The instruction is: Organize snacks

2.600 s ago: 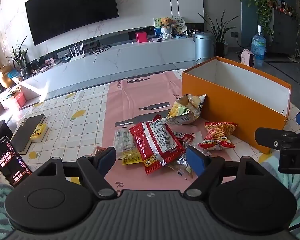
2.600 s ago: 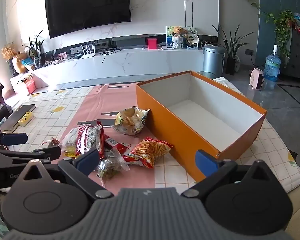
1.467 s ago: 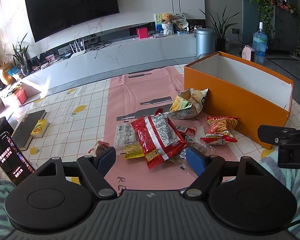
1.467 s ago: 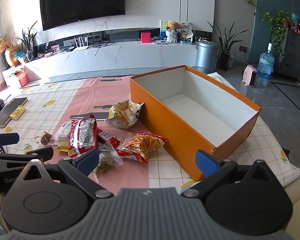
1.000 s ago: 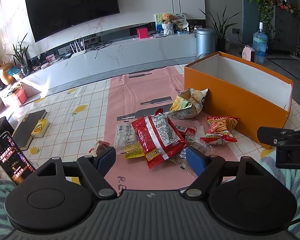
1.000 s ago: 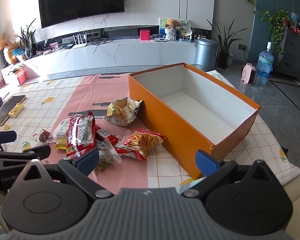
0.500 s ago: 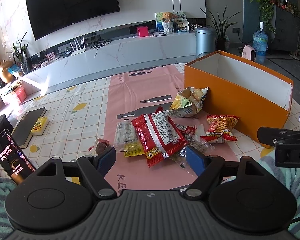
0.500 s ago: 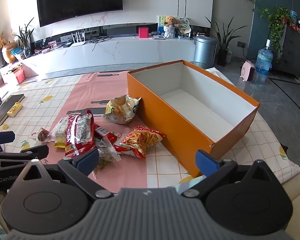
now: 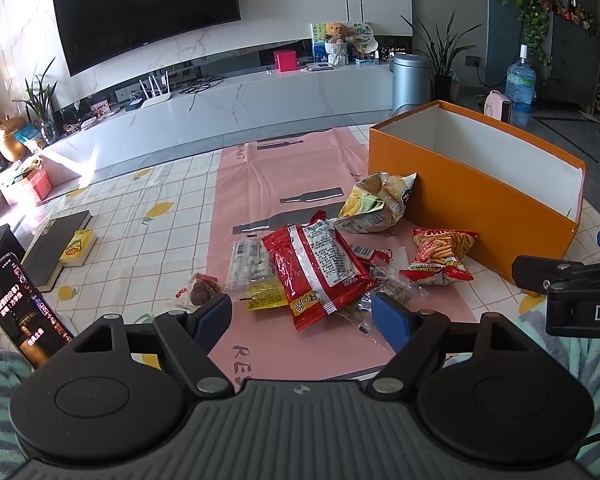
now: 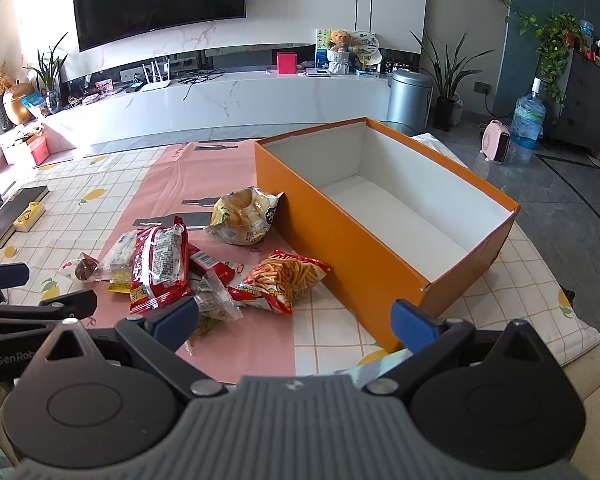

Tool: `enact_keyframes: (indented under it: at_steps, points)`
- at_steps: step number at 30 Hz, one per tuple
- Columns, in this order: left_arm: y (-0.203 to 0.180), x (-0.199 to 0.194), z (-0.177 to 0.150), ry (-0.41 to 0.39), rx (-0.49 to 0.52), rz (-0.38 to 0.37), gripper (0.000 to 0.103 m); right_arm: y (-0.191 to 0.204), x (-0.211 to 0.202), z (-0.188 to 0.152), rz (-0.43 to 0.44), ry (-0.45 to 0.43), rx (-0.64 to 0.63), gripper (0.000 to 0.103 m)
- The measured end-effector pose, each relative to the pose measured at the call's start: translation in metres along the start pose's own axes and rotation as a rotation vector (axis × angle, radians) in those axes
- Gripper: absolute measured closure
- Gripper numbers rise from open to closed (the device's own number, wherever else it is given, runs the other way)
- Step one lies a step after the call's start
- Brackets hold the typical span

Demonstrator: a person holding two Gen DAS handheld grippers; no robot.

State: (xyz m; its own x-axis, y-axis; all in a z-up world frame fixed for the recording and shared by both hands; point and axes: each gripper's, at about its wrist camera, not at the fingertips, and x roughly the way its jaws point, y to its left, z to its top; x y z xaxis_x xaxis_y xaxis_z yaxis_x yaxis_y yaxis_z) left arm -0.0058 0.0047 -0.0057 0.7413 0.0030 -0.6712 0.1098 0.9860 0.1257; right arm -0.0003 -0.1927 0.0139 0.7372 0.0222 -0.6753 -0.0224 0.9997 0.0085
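Several snack packets lie in a heap on the pink table runner: a big red packet [image 9: 318,268] [image 10: 159,264], a yellow chip bag [image 9: 376,208] [image 10: 242,216], a red stick-snack bag [image 9: 440,256] [image 10: 284,278], a clear packet [image 9: 248,266] and a small wrapped sweet [image 9: 198,290]. An empty orange box [image 9: 476,192] [image 10: 340,228] stands to their right. My left gripper [image 9: 300,316] is open and empty, just short of the heap. My right gripper [image 10: 296,320] is open and empty, near the box's front corner.
A phone [image 9: 24,312] stands at the near left. A dark book [image 9: 56,244] with a yellow pack [image 9: 76,246] beside it lies on the checked tablecloth at the left. The table's near edge is just below both grippers. A TV unit lies beyond.
Both grippers have drifted slightly; the views shift a little. The snacks and the box have not moved. Both grippers stay open.
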Motion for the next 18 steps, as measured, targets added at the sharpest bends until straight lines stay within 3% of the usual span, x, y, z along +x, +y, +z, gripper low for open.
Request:
enact_keyframes:
  at_steps: [18]
  points:
    - [0.0041,-0.0004,0.0000,0.009,-0.024,-0.007,0.010,0.0058,-0.0006,-0.0026,-0.003,-0.006,-0.012,0.004]
